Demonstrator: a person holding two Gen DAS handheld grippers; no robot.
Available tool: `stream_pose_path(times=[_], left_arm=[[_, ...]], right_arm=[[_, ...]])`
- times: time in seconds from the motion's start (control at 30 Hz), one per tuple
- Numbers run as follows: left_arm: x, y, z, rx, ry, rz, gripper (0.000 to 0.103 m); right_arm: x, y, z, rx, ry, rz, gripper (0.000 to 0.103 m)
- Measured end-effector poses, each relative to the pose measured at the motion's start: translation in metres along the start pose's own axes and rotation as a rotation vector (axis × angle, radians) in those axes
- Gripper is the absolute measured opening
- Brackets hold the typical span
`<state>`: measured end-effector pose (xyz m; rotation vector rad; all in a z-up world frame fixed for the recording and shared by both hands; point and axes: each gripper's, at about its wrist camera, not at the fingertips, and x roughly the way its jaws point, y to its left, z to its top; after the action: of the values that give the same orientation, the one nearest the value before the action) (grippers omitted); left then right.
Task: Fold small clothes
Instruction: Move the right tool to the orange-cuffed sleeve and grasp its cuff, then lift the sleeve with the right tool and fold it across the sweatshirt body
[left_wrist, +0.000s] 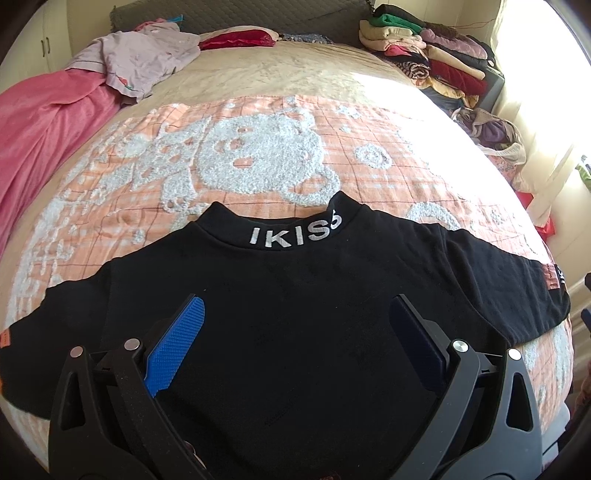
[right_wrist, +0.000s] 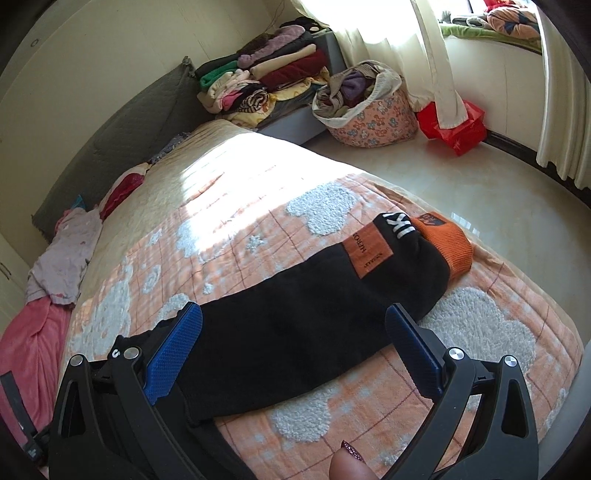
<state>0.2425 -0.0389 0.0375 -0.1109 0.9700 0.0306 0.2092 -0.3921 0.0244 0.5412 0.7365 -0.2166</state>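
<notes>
A small black shirt (left_wrist: 288, 295) lies spread flat on the bed, its collar with white lettering (left_wrist: 295, 234) pointing away from me and both sleeves stretched out sideways. My left gripper (left_wrist: 295, 314) hovers open over the shirt's chest, blue pads wide apart, holding nothing. In the right wrist view the shirt's right sleeve (right_wrist: 314, 314) runs out to an orange cuff (right_wrist: 448, 243) near the bed's edge. My right gripper (right_wrist: 293, 332) is open above that sleeve, one finger on each side of it. A fingertip shows at the bottom of that view.
The bed has an orange blanket with a white bear pattern (left_wrist: 255, 155). A pink cloth (left_wrist: 40, 140) and a lilac garment (left_wrist: 147, 59) lie at the far left. Folded clothes (left_wrist: 424, 51) are stacked beside the bed; a filled basket (right_wrist: 369, 107) and red bag (right_wrist: 458, 125) stand on the floor.
</notes>
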Motion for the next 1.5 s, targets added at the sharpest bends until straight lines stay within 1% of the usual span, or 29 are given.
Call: stream_pose_path(times=[0.3,0.47,0.6,0.73,0.8,0.83,0.87,0.9,0.93,0.97,1.0,1.07,1.13,1.33,1.5], left_arm=[[0.017,-0.008,0.001,0.011,0.005,-0.026,0.094],[0.031,-0.012,0.001,0.017,0.019,-0.038,0.094],[0.037,-0.015,0.001,0.025,0.023,-0.043,0.094],[0.039,-0.014,0.0,0.024,0.025,-0.048,0.094],[0.04,-0.012,-0.001,0.022,0.03,-0.051,0.094],[0.039,-0.012,-0.001,0.023,0.03,-0.053,0.094],[0.038,-0.011,-0.002,0.023,0.027,-0.052,0.094],[0.037,-0.01,-0.003,0.023,0.025,-0.053,0.094],[0.035,-0.009,-0.004,0.023,0.022,-0.054,0.094],[0.034,-0.008,-0.004,0.02,0.018,-0.054,0.094],[0.033,-0.007,-0.005,0.019,0.017,-0.053,0.094],[0.031,-0.004,-0.006,0.014,0.014,-0.052,0.094],[0.029,-0.002,-0.007,0.01,0.012,-0.051,0.094],[0.016,0.001,-0.009,0.015,-0.009,-0.053,0.094],[0.006,0.005,-0.01,0.018,-0.014,-0.067,0.094]], right_arm=[[0.033,-0.033,-0.001,0.091,0.065,-0.034,0.099],[0.049,-0.052,0.004,0.141,0.083,-0.057,0.099],[0.064,-0.066,0.01,0.141,0.073,-0.107,0.099],[0.077,-0.078,0.011,0.177,0.072,-0.108,0.099],[0.082,-0.08,0.011,0.169,0.065,-0.104,0.098],[0.082,-0.079,0.01,0.161,0.057,-0.109,0.093],[0.081,-0.079,0.011,0.151,0.049,-0.118,0.079],[0.079,-0.079,0.011,0.147,0.037,-0.125,0.072],[0.077,-0.081,0.012,0.151,0.03,-0.115,0.062],[0.076,-0.082,0.012,0.159,0.027,-0.097,0.052],[0.074,-0.085,0.012,0.172,0.02,-0.074,0.048],[0.071,-0.087,0.013,0.185,0.01,-0.024,0.029],[0.067,-0.086,0.014,0.19,0.003,0.038,0.02],[0.047,-0.061,0.017,0.133,-0.04,0.14,0.017],[0.021,-0.026,0.011,0.043,-0.068,0.207,0.015]])
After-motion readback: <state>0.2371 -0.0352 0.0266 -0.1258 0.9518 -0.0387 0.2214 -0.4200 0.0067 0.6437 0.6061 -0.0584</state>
